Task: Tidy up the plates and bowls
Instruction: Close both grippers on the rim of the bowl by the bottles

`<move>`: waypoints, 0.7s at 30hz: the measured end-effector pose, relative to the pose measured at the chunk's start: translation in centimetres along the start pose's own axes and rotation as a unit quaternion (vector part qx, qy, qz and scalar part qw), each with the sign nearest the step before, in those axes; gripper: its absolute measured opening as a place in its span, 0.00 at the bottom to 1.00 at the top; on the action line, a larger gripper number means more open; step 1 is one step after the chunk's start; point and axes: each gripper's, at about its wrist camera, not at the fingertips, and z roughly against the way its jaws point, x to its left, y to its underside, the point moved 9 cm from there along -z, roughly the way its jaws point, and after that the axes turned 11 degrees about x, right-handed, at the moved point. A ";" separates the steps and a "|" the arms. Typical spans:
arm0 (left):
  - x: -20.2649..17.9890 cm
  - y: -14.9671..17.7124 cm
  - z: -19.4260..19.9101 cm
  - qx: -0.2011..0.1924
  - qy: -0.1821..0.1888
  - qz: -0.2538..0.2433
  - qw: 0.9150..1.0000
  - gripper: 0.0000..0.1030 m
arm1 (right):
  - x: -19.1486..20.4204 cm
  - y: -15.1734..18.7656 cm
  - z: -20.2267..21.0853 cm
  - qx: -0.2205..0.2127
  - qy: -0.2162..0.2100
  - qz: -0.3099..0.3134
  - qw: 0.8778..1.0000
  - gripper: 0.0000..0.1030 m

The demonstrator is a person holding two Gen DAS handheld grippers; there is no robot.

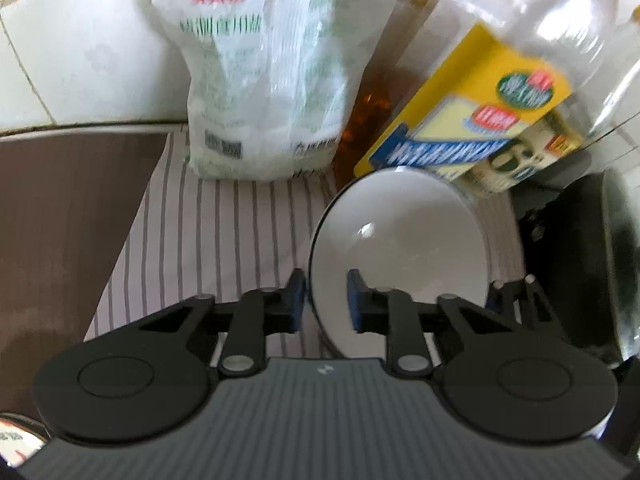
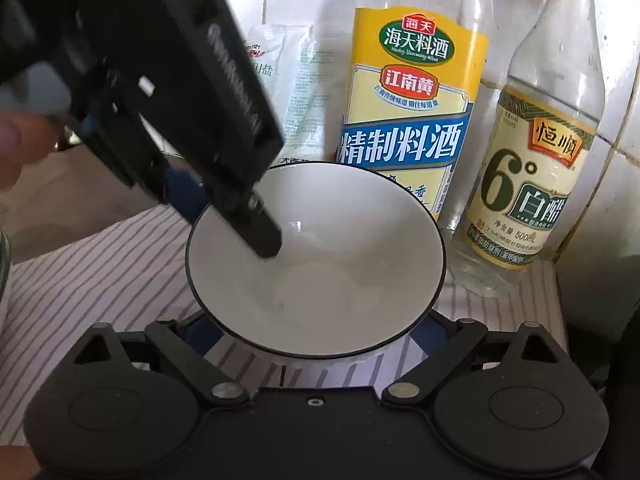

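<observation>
A white bowl with a thin black rim (image 2: 316,272) stands on the striped cloth (image 2: 100,280); it also shows in the left wrist view (image 1: 400,240). My left gripper (image 1: 326,300) straddles the bowl's near-left rim, one finger inside and one outside, with a gap left between pads and rim. In the right wrist view that gripper (image 2: 224,184) reaches down from the upper left, its inner finger (image 2: 264,236) dipping into the bowl. My right gripper (image 2: 316,344) is open wide, its fingers spread on either side under the bowl's near edge.
A yellow-labelled cooking wine bottle (image 2: 404,116) and a white vinegar bottle (image 2: 532,184) stand right behind the bowl against the tiled wall. A bag of salt (image 1: 260,80) stands at the back left. Brown countertop (image 1: 60,220) lies left of the cloth.
</observation>
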 end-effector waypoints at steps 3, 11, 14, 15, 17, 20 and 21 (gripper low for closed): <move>-0.1 0.3 -0.1 -0.005 -0.018 -0.006 1.000 0.09 | -0.1 0.3 0.2 -0.001 -0.007 -0.010 1.000 0.94; -0.8 2.8 2.3 -0.001 -0.052 -0.052 0.997 0.09 | 0.5 0.5 2.4 -0.004 -0.026 -0.013 1.000 0.93; -0.7 4.1 4.1 0.007 -0.077 -0.062 0.995 0.09 | 1.4 0.7 4.4 -0.010 -0.034 -0.004 0.999 0.93; -0.6 4.6 4.8 0.009 -0.082 -0.060 0.995 0.09 | 1.9 0.3 4.6 -0.011 -0.038 -0.001 0.999 0.93; 0.0 5.3 6.7 0.004 -0.076 -0.056 0.996 0.09 | 3.1 0.7 6.3 -0.021 -0.042 -0.001 0.999 0.93; 0.6 6.5 8.9 -0.001 -0.081 -0.056 0.995 0.09 | 4.3 0.4 8.5 -0.038 -0.049 -0.004 0.998 0.93; 0.8 7.0 9.7 -0.002 -0.088 -0.058 0.994 0.09 | 4.8 0.3 9.1 -0.043 -0.048 -0.001 0.998 0.93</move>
